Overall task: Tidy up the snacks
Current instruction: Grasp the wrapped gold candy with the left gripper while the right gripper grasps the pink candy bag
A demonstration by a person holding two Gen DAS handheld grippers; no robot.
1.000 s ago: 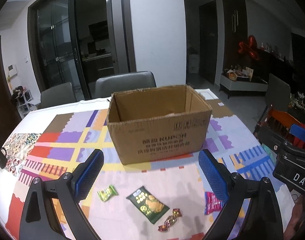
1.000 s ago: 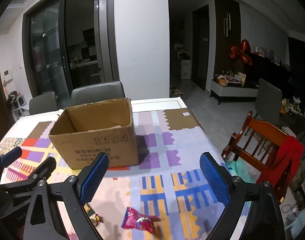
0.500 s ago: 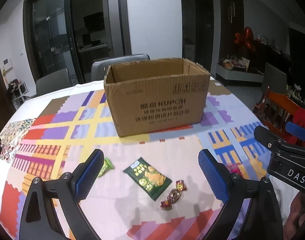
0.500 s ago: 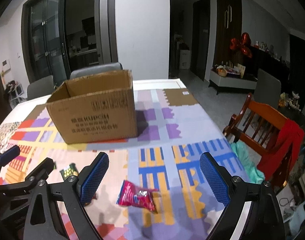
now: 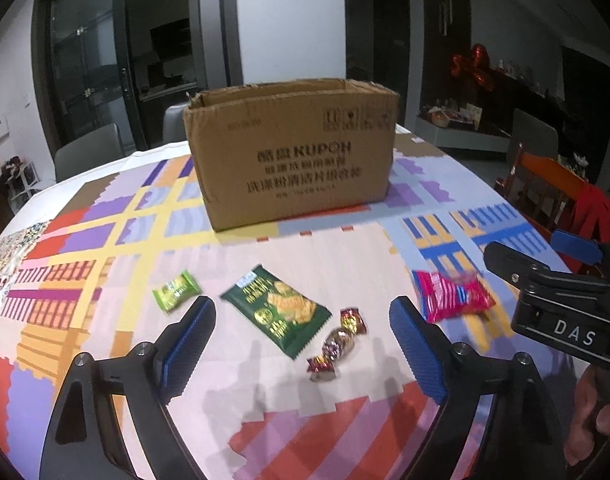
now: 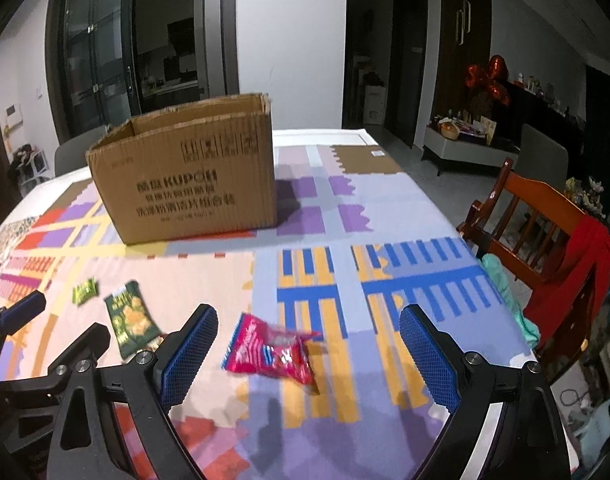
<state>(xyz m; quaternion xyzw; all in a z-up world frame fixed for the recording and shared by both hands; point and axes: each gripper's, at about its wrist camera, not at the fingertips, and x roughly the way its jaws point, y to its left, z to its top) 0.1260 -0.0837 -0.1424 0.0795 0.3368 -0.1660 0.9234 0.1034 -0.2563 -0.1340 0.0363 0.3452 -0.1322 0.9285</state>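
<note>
Both grippers point forward and downward over a table (image 5: 345, 432) covered with a patterned cloth.

Left gripper (image 5: 301, 344): its blue-padded fingers (image 5: 189, 344) stand wide apart, though the jaws have just been closing a little. Nothing is gripped. Seen from the left wrist view, a dark green snack packet (image 5: 275, 310) and a twist-wrapped candy (image 5: 337, 344) lie on the cloth in the gap between the fingertips, untouched. A small light green packet (image 5: 176, 291) lies at 10 o'clock from the left fingertip, just beyond it.

Right gripper (image 6: 309, 356): jaws wide apart and empty. A pink-red packet (image 6: 273, 350) lies on the cloth between its fingers (image 6: 429, 360), nearer the left pad, with no contact visible. In the left wrist view this gripper's body enters at 3 o'clock, with part of a hand (image 5: 597, 408) below it at 4 o'clock.

An open cardboard box (image 5: 293, 160) stands upright at 12 o'clock from the left gripper, well behind the snacks; from the right gripper it lies at 11 o'clock. A wooden chair (image 6: 537, 232) with a red cloth draped on it stands at 3 o'clock, off the table edge.
</note>
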